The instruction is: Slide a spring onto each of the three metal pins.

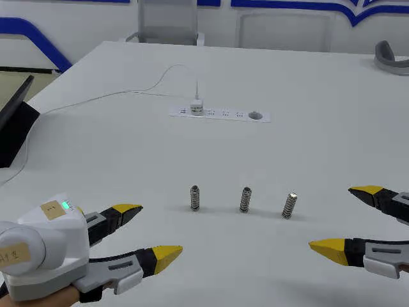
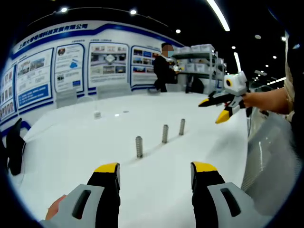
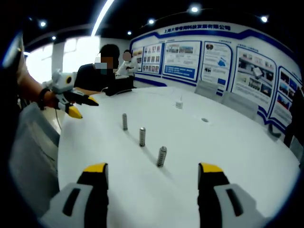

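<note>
3 springs (image 1: 245, 199) stand upright in a row on white table (image 1: 128, 128), btwn the 2 grippers, touching neither. L gripper (image 1: 156, 229) at 8 o'clock of row, jaws spread, empty. R gripper (image 1: 332, 217) at 4 o'clock, jaws spread, empty.

**Yellow-Tipped Grippers, White Housing**

The left gripper (image 1: 148, 230) had a rounded white housing with a lit green lamp (image 1: 65, 205) and tan paper labels (image 1: 52, 210) bearing small handwriting. Its grey jaw arms carried oval slots, turned black further along, and ended in pointed yellow tips. The right gripper (image 1: 346, 217) showed the same grey, black and yellow.
</note>
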Available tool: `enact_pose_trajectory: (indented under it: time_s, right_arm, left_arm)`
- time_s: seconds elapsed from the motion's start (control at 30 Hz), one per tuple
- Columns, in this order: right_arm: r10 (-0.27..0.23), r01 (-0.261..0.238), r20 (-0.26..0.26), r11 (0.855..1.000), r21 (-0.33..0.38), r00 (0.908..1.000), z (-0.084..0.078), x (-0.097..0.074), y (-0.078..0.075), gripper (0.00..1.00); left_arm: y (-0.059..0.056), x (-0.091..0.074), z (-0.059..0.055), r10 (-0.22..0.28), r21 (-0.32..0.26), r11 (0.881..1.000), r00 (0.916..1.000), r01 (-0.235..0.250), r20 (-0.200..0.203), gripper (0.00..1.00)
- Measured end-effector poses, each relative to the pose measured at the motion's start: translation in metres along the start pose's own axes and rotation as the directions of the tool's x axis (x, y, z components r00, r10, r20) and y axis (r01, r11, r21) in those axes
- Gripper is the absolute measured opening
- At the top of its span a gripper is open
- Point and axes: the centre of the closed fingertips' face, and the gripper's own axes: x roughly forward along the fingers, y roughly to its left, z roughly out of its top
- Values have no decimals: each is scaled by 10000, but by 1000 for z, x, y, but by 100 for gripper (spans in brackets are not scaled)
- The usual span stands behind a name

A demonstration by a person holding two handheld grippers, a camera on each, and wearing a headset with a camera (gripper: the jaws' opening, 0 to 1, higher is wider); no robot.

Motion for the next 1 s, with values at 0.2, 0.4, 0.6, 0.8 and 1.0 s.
enact_pose_trajectory:
  time_s: [0.2,0.4,0.6,0.8,1.0]
  right_arm:
    - [-1,1,-3,10000,31,10000,-1,0,0,79]
    - [-23,23,-6,10000,43,10000,-2,0,-1,79]
    - [-33,32,9,10000,72,10000,-1,0,-1,79]
    - [-51,51,14,10000,82,10000,-1,0,-1,79]
    - [-66,66,14,9999,82,10000,-2,-1,-1,79]
  left_arm:
    - [-1,0,-3,-63,-48,10000,9999,62,-101,61]
    - [-3,1,-7,-205,-227,9995,9995,199,-259,57]
    - [-9,1,-11,-433,-326,9986,9979,418,-472,54]
    - [-10,3,-14,-546,-363,9980,9967,525,-597,51]
    - [-7,1,-15,-323,-321,9990,9977,304,-604,54]
